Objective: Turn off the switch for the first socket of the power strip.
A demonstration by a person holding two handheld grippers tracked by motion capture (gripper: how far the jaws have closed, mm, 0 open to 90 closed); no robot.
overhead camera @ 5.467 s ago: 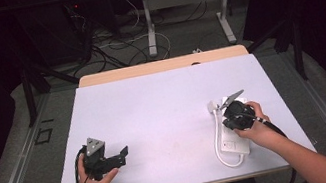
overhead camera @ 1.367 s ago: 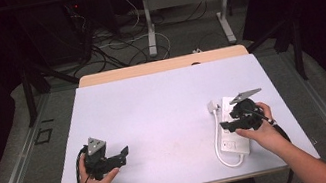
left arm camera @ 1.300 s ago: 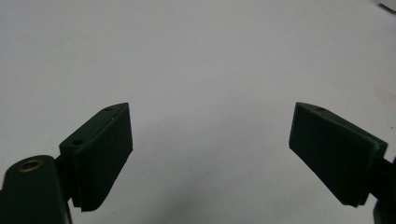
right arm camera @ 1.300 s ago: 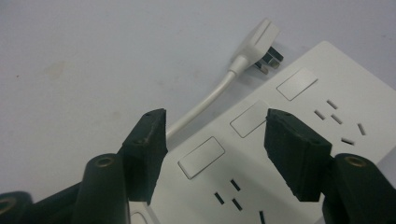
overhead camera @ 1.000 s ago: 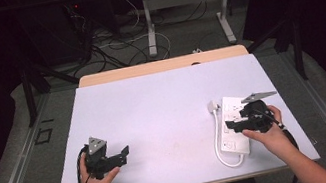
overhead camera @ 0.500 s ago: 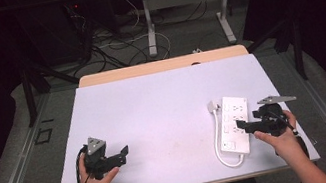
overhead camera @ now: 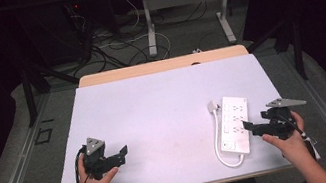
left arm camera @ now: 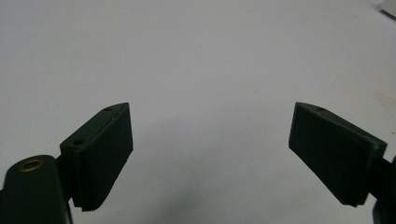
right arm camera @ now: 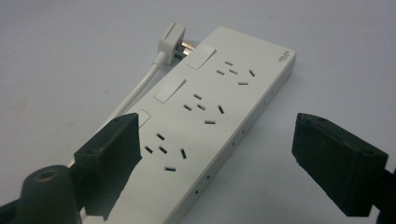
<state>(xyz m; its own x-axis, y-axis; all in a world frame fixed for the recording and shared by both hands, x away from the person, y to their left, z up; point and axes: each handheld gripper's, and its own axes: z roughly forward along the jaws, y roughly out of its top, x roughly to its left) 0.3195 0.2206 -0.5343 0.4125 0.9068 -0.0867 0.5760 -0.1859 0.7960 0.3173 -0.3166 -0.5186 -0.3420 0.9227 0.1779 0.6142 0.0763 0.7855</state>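
- Left gripper [overhead camera: 122, 154]: released, jaws wide over bare bench [overhead camera: 163, 106].
- Right gripper [overhead camera: 248, 127]: released, empty, just beside white power strip [overhead camera: 235, 122] with plug [right arm camera: 170, 43].

- Even overhead light falls on the white table [overhead camera: 154, 108]; its surroundings are dark.
- Soft, faint shadows.
- Both gripper views are slightly soft, the near jaws blurred.
- No glare.
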